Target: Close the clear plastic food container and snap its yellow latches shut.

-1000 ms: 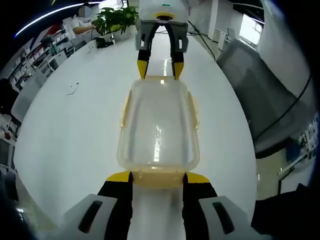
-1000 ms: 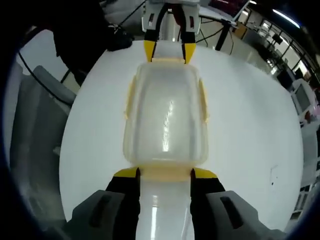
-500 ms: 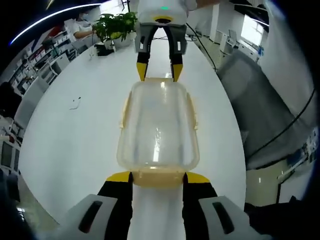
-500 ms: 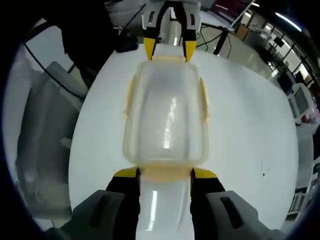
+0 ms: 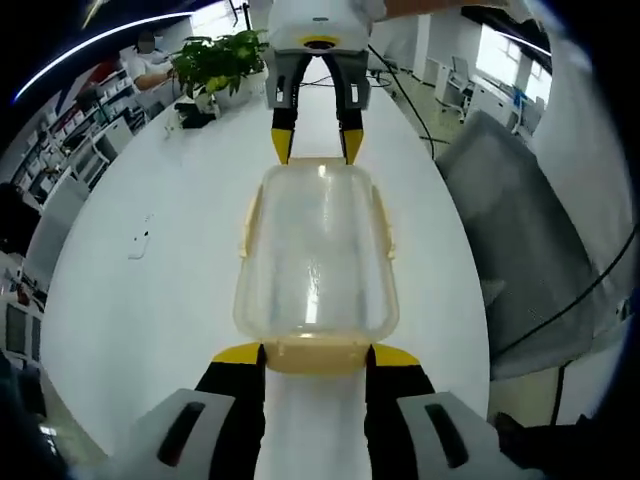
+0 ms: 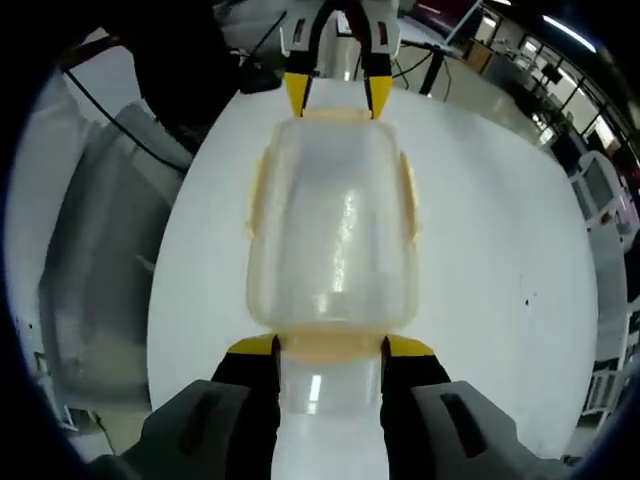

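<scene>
The clear container (image 5: 316, 250), lid on, stays on the white tabletop (image 5: 150, 280) between the left tongs (image 5: 315, 353) and right tongs (image 6: 331, 345), both unchanged, each spread around an end latch, which appears not yet snapped.

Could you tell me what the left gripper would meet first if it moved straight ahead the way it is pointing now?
The left gripper would meet the yellow latch on the near end of the clear plastic food container; its jaw tips already flank that latch.
</scene>
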The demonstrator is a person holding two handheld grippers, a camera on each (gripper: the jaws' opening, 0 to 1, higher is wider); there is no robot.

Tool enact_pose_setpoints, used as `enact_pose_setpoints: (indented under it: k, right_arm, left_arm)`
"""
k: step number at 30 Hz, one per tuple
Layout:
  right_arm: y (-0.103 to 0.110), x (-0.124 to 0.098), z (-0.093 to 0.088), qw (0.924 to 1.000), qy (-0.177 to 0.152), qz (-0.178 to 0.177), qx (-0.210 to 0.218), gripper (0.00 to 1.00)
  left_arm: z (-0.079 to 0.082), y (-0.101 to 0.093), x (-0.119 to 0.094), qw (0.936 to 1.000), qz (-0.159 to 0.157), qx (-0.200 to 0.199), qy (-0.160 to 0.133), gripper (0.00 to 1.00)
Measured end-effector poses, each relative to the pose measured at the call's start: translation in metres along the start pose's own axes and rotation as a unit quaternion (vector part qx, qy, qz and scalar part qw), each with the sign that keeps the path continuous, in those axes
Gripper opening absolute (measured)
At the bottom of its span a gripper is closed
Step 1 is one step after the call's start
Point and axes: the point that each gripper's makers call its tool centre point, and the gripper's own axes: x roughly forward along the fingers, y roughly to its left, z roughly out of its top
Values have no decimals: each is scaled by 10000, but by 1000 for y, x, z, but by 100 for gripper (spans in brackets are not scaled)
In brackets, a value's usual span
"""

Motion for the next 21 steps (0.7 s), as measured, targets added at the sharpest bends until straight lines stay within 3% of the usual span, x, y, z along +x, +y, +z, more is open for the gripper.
enact_pose_setpoints:
  k: [10,21]
  right_arm:
    - [4,-14,-42,9998,64,-20,193,35]
    - [8,-21,-74,9994,117,-11,319,35]
  left_arm:
    - [36,5,25,9998,-41,167,-94,33]
    - [59,6,48,9995,-71,260,-148,33]
